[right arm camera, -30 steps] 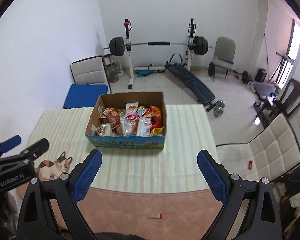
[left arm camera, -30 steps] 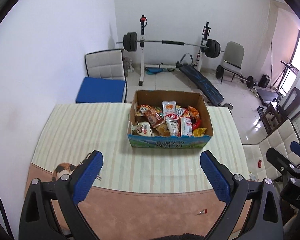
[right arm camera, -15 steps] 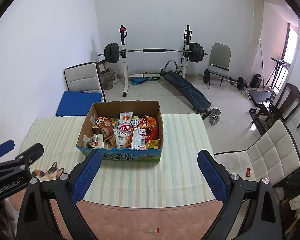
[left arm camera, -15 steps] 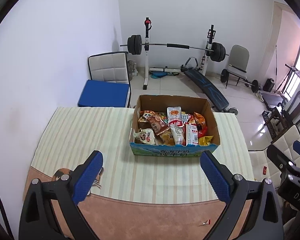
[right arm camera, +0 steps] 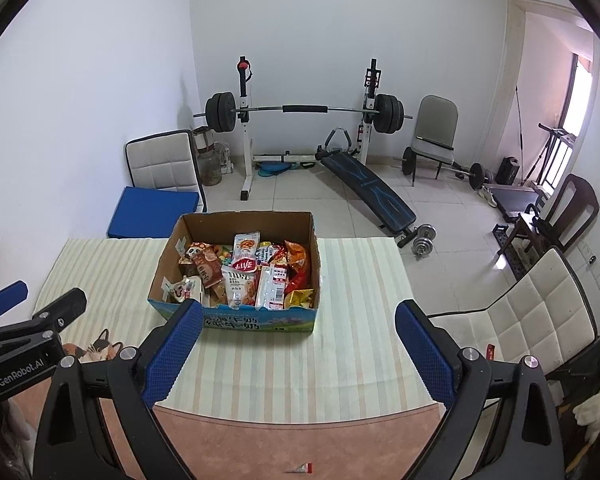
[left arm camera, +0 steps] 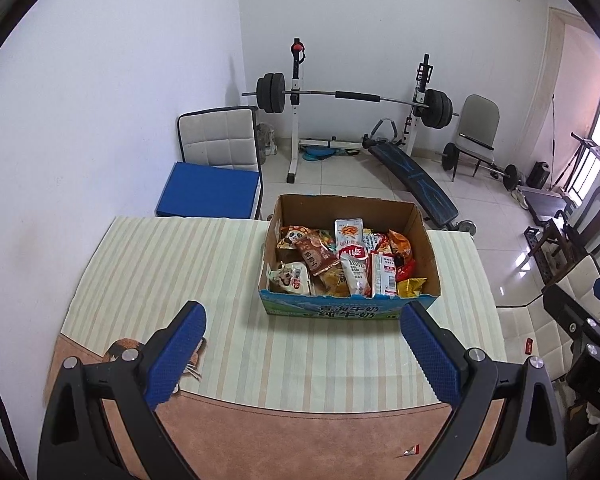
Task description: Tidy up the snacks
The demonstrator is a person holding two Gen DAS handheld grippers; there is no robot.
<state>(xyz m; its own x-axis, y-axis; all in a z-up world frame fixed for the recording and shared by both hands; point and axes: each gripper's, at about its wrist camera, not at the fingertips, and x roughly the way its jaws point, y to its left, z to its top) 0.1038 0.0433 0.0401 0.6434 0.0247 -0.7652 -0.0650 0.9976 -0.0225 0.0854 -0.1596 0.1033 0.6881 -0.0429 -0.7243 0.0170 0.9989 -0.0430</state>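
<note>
Left wrist view: the left hand-held gripper hangs above the near part of the table, fingers spread wide and holding nothing.
Right wrist view: the right hand-held gripper is likewise spread wide and empty, with its left blue pad overlapping the box's near corner in the picture.
Snacks: a jumble of packets fills the open cardboard box, which stands on the striped cloth toward the table's far side.
Handling: the packets look light, crinkly and soft; film wrappers are probably slippery, and crisps inside would crush under a hard squeeze.
Where to hold: pinch a flat sealed edge of an upright packet, such as the white one standing tallest.
</note>
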